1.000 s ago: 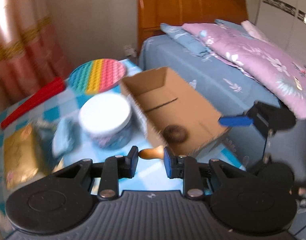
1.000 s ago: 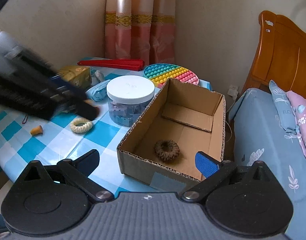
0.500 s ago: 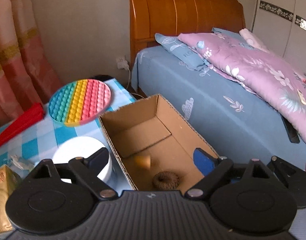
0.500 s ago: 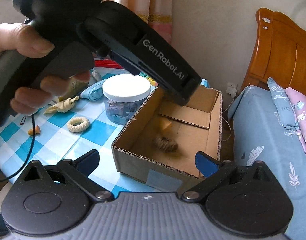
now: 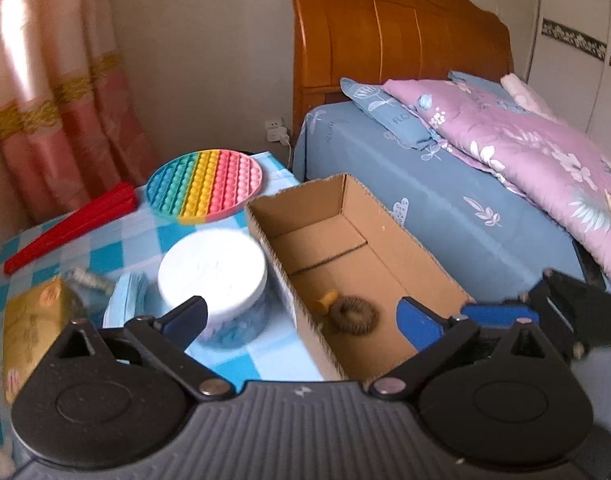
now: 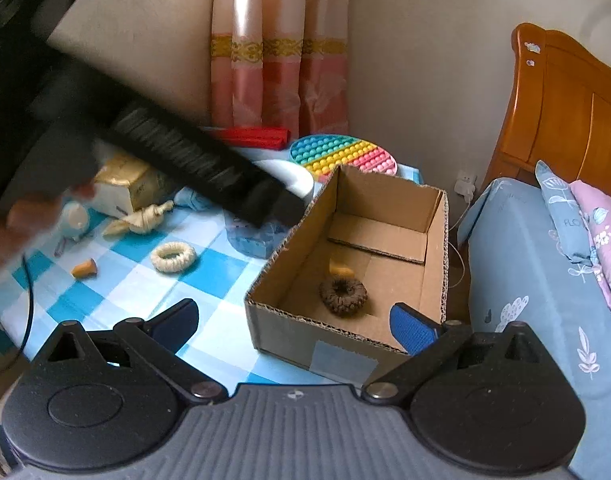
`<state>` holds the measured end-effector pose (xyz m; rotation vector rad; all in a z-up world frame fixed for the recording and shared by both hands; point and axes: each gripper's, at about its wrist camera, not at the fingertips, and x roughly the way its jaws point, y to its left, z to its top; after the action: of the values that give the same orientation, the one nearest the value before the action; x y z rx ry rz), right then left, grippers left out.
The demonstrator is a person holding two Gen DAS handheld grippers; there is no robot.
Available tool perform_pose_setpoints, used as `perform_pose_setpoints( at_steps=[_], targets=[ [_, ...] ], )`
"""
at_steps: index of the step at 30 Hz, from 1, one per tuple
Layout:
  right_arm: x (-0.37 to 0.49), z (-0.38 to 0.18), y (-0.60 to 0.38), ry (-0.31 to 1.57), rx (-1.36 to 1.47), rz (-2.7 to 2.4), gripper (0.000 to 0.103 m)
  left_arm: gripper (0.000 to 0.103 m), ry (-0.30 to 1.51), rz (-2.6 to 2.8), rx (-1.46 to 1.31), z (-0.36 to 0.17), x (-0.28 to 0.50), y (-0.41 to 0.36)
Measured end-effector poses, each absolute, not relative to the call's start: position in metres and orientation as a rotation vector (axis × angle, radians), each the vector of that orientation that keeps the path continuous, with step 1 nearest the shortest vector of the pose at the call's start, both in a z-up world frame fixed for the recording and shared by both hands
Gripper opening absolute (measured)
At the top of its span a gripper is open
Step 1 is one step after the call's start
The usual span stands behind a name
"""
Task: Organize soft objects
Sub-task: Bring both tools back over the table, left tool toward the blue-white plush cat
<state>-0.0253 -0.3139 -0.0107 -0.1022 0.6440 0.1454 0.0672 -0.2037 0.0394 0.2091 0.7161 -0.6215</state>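
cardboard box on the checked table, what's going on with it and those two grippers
A person is sorting small soft things into the cardboard box. A brown scrunchie and a small orange piece lie inside it. The left hand-held gripper is open and empty above the box's near end; the right hand-held gripper is open too, holding nothing. A cream scrunchie and another orange piece wait on the table.

A rainbow pop-it mat (image 5: 204,186) lies at centre left beside a red folded strip (image 5: 71,228) on the blue-checked tablecloth (image 6: 117,280). A white-lidded jar (image 5: 212,268) stands below; bed (image 5: 445,200) and wooden headboard (image 5: 393,36) fill the right.
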Motion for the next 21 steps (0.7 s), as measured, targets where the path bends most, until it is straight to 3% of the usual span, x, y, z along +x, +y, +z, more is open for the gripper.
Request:
perform_pose_setpoints(
  at_steps=[16, 21],
  targets=[
    [-0.025, 0.003, -0.265, 0.648, -0.155, 0.167, 0.103, 0.102, 0.574, -0.295, 0.18, 0.028, 0.014, -0.092],
    [-0.018, 0.004, -0.236, 0.653, -0.2, 0.22, 0.103, 0.102, 0.619, -0.196, 0.121, 0.011, 0.016, -0.053]
  ],
)
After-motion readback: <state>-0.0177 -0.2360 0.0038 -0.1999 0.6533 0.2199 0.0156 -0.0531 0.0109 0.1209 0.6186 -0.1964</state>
